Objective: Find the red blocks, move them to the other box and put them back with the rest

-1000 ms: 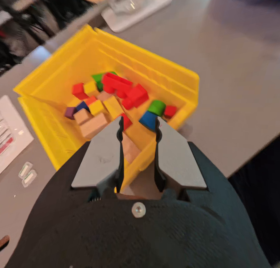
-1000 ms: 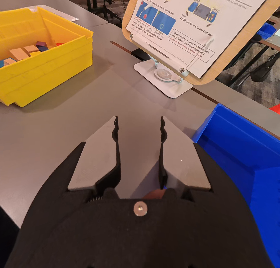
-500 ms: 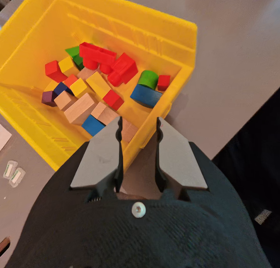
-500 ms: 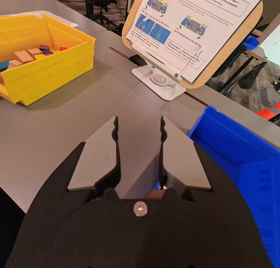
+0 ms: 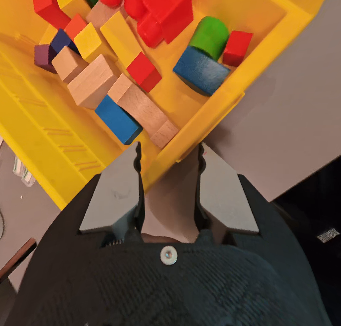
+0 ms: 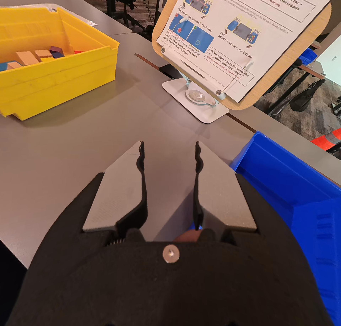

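Left gripper [image 5: 168, 147] hangs open-fingered over the yellow box [image 5: 206, 118], lined up for a red block [image 5: 144, 74]; right gripper [image 6: 168, 145], open and empty, waits by the blue box [image 6: 276, 169]

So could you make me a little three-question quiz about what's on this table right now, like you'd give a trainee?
1. True or false: the left gripper is shut on a red block.
2. Which box holds the blocks? A) the yellow box B) the blue box C) both
3. Fill in: between the green block and the yellow box's wall sits a small ___ block.

Key:
1. False. It is open with nothing between its fingers, over the yellow box's near corner.
2. A. No block shows in the visible part of the blue box, beside the open right gripper.
3. Red: the red cube.
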`<control>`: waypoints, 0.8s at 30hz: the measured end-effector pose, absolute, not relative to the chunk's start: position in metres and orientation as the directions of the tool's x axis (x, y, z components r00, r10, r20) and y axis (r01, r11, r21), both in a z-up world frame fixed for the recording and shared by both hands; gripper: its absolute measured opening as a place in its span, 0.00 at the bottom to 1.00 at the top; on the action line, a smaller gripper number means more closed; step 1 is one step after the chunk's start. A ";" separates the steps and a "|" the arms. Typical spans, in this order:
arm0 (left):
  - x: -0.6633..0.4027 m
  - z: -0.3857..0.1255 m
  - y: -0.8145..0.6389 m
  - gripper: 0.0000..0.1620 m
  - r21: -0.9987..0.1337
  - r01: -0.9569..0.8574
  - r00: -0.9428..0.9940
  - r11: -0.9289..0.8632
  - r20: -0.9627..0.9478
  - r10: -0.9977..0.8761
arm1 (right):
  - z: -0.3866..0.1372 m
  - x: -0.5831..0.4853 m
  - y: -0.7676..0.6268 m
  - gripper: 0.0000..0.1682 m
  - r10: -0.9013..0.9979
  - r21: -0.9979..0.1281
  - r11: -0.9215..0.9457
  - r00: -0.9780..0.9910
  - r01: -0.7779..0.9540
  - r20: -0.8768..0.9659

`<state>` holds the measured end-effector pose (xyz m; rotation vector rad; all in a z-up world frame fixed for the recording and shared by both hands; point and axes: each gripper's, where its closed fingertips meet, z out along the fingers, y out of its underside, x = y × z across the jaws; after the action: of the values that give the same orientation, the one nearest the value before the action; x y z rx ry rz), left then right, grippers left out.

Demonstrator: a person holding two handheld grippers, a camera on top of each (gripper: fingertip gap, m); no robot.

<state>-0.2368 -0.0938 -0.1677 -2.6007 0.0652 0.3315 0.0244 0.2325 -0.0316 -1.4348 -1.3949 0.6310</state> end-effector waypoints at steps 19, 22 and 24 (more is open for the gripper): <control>-0.265 -0.154 -0.015 0.28 -0.330 -0.395 0.912 -0.857 -0.251 -0.323 | -0.027 0.035 0.237 0.32 0.948 -0.902 0.147 0.202 0.405 0.245; -0.275 -0.155 -0.005 0.29 -0.236 -0.488 0.854 -0.840 -0.326 -0.405 | -0.026 0.036 0.241 0.32 0.947 -0.903 0.141 0.210 0.405 0.242; -0.277 -0.169 -0.010 0.30 -0.143 -0.521 0.834 -0.842 -0.295 -0.466 | -0.027 0.037 0.242 0.32 0.948 -0.903 0.139 0.210 0.406 0.241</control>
<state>-0.2768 -0.0096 -0.1685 -2.7972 0.7626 0.3689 0.0366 0.2417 -0.0267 -1.4453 -1.3712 0.6572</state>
